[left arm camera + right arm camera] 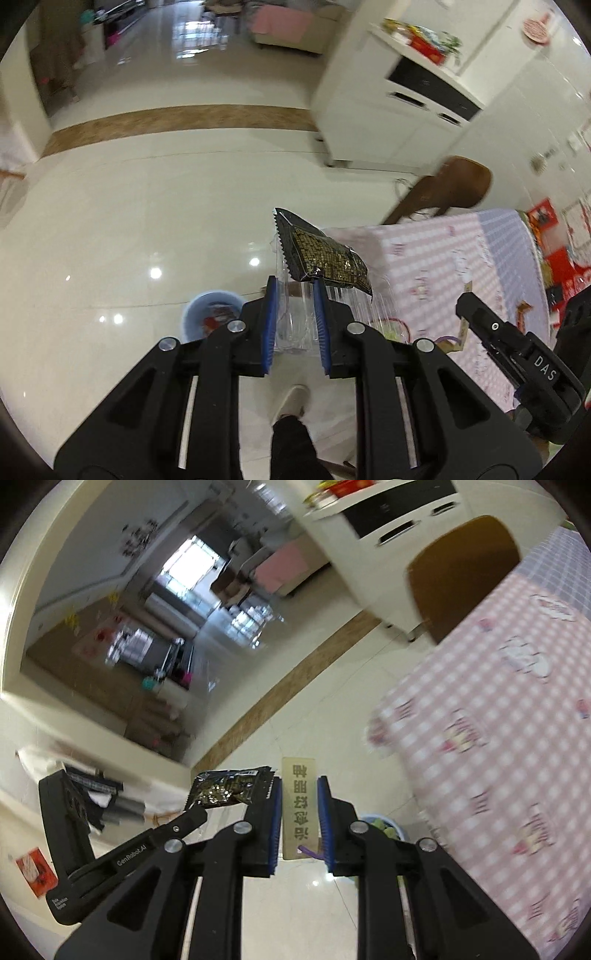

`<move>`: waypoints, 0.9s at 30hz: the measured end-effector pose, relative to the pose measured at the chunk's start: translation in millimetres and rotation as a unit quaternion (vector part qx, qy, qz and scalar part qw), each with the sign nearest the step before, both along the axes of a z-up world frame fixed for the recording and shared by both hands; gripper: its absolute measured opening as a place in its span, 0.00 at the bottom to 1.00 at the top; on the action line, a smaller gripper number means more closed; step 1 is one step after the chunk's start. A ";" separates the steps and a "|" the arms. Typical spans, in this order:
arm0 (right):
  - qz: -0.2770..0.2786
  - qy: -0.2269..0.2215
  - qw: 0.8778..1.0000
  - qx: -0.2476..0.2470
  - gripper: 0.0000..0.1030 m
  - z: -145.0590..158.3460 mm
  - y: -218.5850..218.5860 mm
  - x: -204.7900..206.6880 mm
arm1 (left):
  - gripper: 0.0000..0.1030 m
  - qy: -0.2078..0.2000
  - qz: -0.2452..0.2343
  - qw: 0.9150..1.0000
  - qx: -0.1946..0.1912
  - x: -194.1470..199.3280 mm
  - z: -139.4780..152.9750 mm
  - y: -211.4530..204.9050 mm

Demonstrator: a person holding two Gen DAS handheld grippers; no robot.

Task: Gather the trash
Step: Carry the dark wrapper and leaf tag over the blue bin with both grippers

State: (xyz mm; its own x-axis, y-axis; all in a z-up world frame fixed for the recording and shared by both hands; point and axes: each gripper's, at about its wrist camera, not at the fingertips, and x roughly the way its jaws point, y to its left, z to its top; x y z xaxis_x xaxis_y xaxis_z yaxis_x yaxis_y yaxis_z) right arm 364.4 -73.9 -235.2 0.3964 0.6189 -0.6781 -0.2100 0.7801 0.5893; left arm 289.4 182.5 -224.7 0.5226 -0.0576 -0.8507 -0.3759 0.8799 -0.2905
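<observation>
My left gripper (294,295) is shut on a clear plastic package (293,317) with a black and gold snack wrapper (325,254) at its top, held up over the floor. The wrapper also shows in the right wrist view (229,788), beside the left gripper's body (122,856). My right gripper (300,797) is shut on a tan cardboard tag with printed characters and a purple loop (298,808). A blue bin (207,317) with red and white trash inside stands on the floor below the left gripper. Another bin with green contents (384,829) shows behind the right gripper.
A table with a pink checked cloth (461,280) is to the right, also in the right wrist view (498,738). A brown chair (450,188) stands behind it, near a white cabinet (399,110). My foot in a slipper (291,406) is on the glossy floor.
</observation>
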 end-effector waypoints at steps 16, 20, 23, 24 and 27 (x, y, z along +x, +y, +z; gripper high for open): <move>0.070 0.037 0.995 -0.057 0.18 -47.6 102.2 -11.2 | 0.19 0.118 0.073 0.990 0.006 -35.7 -79.6 82.3; 0.074 0.041 0.994 -0.063 0.18 -51.9 108.4 -7.8 | 0.19 0.138 0.067 0.988 -0.005 -29.1 -95.3 85.1; 0.077 0.045 0.994 -0.065 0.18 -55.9 111.5 -4.8 | 0.19 0.147 0.059 0.987 -0.012 -26.5 -101.7 84.6; 0.077 0.046 0.994 -0.065 0.18 -56.4 112.4 -4.0 | 0.19 0.149 0.056 0.987 -0.013 -24.4 -103.6 82.8; 0.077 0.048 0.994 -0.066 0.18 -58.5 114.2 -1.5 | 0.22 0.157 0.048 0.986 -0.019 -19.2 -107.3 80.2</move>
State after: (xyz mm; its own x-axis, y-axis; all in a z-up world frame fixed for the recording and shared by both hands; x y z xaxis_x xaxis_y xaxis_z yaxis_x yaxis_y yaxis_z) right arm 362.9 40.4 -293.7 0.2325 0.5708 -0.7875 -0.2807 0.8146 0.5076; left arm 270.2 262.7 -332.0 0.2386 -0.0553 -0.9695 -0.5339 0.8265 -0.1785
